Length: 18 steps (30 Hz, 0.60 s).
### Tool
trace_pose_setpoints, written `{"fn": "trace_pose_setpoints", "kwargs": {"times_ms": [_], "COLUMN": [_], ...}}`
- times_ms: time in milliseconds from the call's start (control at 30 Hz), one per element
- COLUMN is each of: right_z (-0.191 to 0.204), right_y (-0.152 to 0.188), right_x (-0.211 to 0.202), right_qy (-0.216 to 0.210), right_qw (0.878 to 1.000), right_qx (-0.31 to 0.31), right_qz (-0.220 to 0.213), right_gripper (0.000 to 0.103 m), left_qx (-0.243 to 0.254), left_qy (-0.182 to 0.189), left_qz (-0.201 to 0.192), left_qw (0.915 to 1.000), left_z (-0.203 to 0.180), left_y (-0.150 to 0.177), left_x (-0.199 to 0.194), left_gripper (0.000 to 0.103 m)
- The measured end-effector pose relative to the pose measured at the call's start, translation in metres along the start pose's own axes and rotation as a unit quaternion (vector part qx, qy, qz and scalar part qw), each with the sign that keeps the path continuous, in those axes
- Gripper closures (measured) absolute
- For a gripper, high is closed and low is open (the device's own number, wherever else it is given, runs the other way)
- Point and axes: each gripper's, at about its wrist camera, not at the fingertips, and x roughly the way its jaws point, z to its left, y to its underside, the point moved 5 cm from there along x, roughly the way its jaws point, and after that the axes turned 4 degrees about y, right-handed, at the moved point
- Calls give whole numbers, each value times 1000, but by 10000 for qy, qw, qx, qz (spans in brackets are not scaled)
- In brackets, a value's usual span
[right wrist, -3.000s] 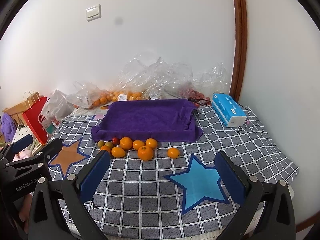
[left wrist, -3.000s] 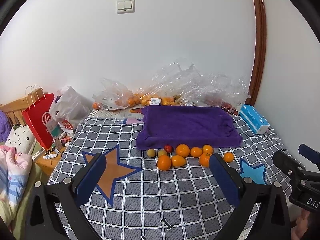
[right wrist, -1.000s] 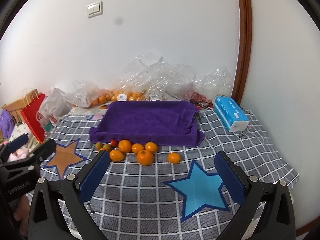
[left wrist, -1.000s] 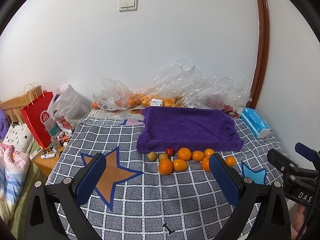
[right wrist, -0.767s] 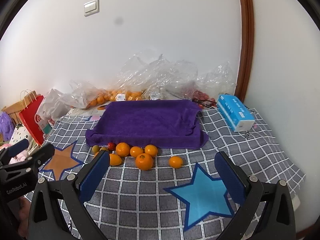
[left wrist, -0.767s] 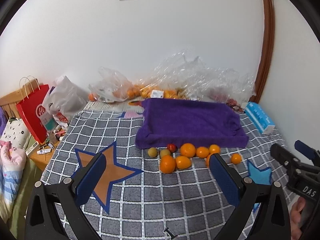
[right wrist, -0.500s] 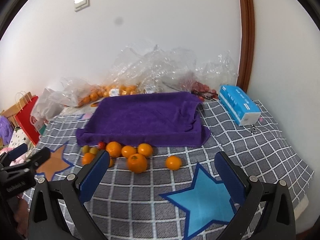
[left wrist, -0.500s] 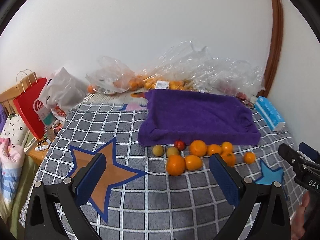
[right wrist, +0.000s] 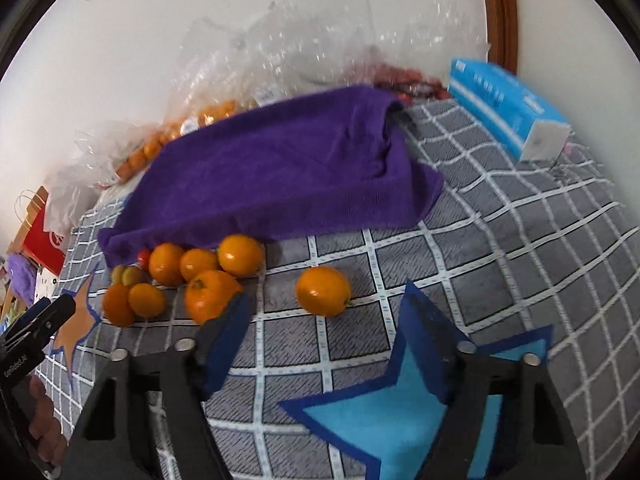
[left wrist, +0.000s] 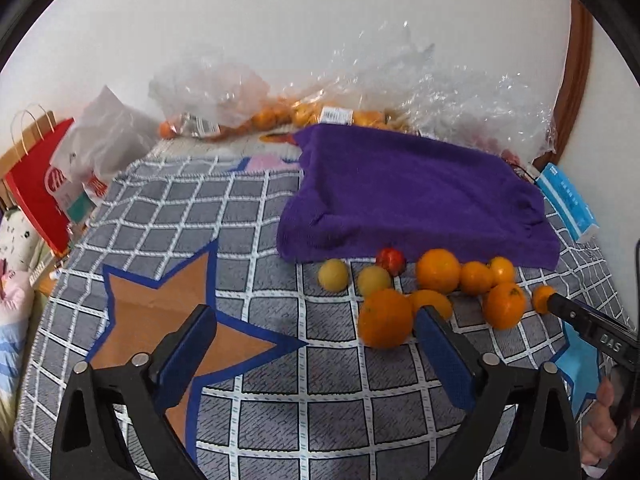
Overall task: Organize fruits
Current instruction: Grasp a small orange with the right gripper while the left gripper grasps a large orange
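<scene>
Several oranges (left wrist: 438, 270), two yellow-green fruits (left wrist: 333, 275) and a small red fruit (left wrist: 390, 260) lie on the checked cover in front of a purple towel (left wrist: 412, 200). My left gripper (left wrist: 316, 320) hangs low before the cluster with its jaws closing and nothing between them. The biggest orange (left wrist: 384, 322) sits just beyond its right fingertip. My right gripper (right wrist: 326, 312) points at a lone orange (right wrist: 323, 291) just ahead of its tips. Its jaws are closing, and the pads are clear of the fruit. The towel (right wrist: 280, 176) lies behind.
Clear plastic bags (left wrist: 248, 92) holding more oranges are piled against the wall. A blue tissue box (right wrist: 508, 108) lies at the right, and a red paper bag (left wrist: 40, 192) stands off the left edge. A hand (left wrist: 604, 428) holds the right gripper's handle.
Both grippers have come down and closer to the fruit. The right jaws have narrowed clearly, the left ones only slightly. The lone orange now lies just ahead of the right tips.
</scene>
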Motion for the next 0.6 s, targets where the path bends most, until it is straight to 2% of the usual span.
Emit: {"fn": "trace_pose_setpoints", "kwargs": {"times_ms": [133,200,267,333,400,467,600], "right_z": [3,7,10,14,17,19,15], "right_y": [1,3,3,5,6,7,5], "right_x": [16,25,26,28,30,31,32], "right_qy": [121,188,410,569,670,690,578], "right_qw": [9999,9996,9985,9967,9950,9947,9961], "right_qx": [-86,-201,-357,-562,-700,-717,-615], "right_qz": [22,56,-99,-136,-227,-247,-244], "right_gripper": [43,51,55,58,58,58,58], "left_qx": [37,65,-1,-210,-299,-166,139], "left_qy": [-10,-2,206,514,739,882,752], "left_qz": [58,128,191,234,257,270,298], "left_qw": [10000,9999,9996,9982,9965,9956,9966], "left_z": [1,3,4,6,3,-7,-23], "left_y": [3,3,4,4,5,6,11], "left_x": [10,18,23,23,23,24,33], "left_gripper": [8,15,17,26,28,27,28]}}
